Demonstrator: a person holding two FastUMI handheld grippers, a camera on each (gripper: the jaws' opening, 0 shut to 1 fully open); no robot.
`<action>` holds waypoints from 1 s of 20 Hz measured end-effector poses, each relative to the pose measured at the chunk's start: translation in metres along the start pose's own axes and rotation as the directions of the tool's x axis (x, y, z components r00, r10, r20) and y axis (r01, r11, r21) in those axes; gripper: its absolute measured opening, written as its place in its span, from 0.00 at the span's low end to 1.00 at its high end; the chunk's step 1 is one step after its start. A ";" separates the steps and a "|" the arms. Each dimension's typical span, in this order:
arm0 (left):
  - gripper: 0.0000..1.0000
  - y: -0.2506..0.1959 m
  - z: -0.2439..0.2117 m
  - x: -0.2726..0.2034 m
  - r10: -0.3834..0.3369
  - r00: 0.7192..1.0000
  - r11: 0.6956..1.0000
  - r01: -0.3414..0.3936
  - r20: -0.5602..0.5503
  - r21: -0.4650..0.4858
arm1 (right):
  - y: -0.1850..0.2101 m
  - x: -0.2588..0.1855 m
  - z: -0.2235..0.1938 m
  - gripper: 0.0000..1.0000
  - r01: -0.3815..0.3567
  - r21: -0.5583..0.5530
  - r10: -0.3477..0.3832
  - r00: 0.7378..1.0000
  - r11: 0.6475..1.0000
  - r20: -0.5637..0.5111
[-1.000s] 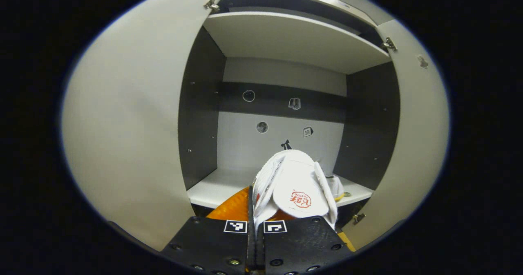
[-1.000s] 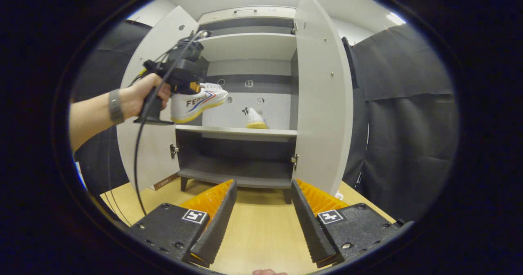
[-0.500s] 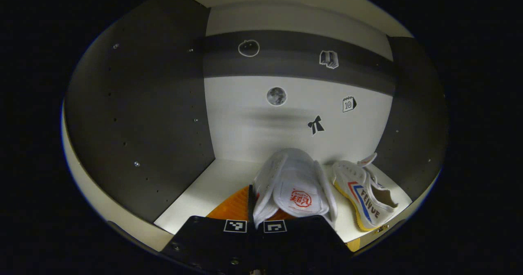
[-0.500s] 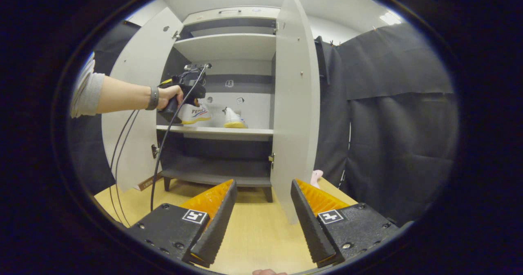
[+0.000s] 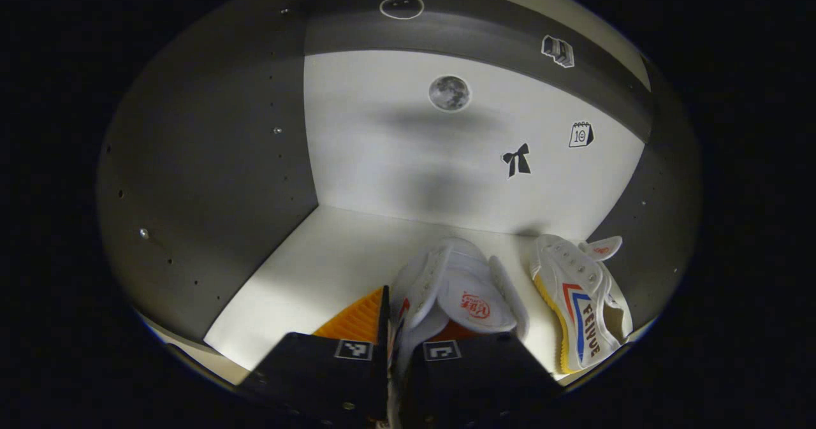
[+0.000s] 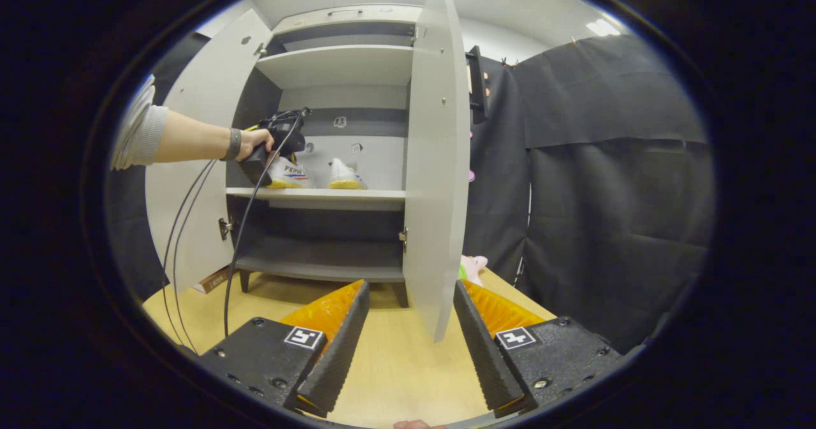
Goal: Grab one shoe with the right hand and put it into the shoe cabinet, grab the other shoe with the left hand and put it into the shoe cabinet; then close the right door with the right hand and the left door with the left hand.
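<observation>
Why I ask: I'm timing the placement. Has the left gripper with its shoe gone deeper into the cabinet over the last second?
Yes. The left gripper, shut on its shoe, has passed between the doors and now sits over the shelf, near the back wall.

white shoe (image 5: 577,301) with red-blue stripes, yellow sole, grey-white cabinet (image 6: 338,65)

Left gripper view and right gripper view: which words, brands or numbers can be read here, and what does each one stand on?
"FEIYUE": side of the white canvas shoe with red and blue stripes lying on the white cabinet shelf.
"10": small calendar sticker on the cabinet's back wall.
Red round logo on the tongue of the white shoe held by the left gripper: too small to read.
Lettering on that same held shoe in the right gripper view: blurred, unreadable.
</observation>
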State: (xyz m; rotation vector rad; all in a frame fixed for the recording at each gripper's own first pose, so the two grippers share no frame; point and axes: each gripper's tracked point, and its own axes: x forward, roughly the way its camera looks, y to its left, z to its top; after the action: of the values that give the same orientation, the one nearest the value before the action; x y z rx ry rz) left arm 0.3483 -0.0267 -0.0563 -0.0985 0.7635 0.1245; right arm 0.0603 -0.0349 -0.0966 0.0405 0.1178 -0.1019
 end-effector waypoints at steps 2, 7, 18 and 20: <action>0.25 0.004 -0.001 -0.006 0.008 1.000 1.000 -0.008 -0.008 -0.001 | 0.003 0.001 -0.001 0.84 -0.007 -0.003 0.007 1.000 1.000 -0.004; 0.36 -0.001 0.003 -0.043 -0.044 0.999 0.999 0.044 0.009 -0.023 | 0.013 0.001 0.004 0.84 -0.039 -0.006 0.039 0.999 0.999 0.008; 0.40 -0.010 -0.002 -0.261 -0.247 0.843 0.969 0.209 0.477 0.133 | 0.034 -0.013 0.013 0.84 -0.129 -0.015 0.129 0.991 0.992 0.041; 0.40 0.003 -0.033 -0.294 -0.223 0.810 0.973 0.154 0.543 0.171 | 0.037 -0.017 0.016 0.84 -0.147 -0.016 0.147 0.988 0.989 0.048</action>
State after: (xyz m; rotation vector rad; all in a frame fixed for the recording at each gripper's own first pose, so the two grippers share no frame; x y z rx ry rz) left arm 0.1148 -0.0505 0.1235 -0.0199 0.1643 -0.0848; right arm 0.0488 0.0031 -0.0773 0.0343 0.0657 0.0452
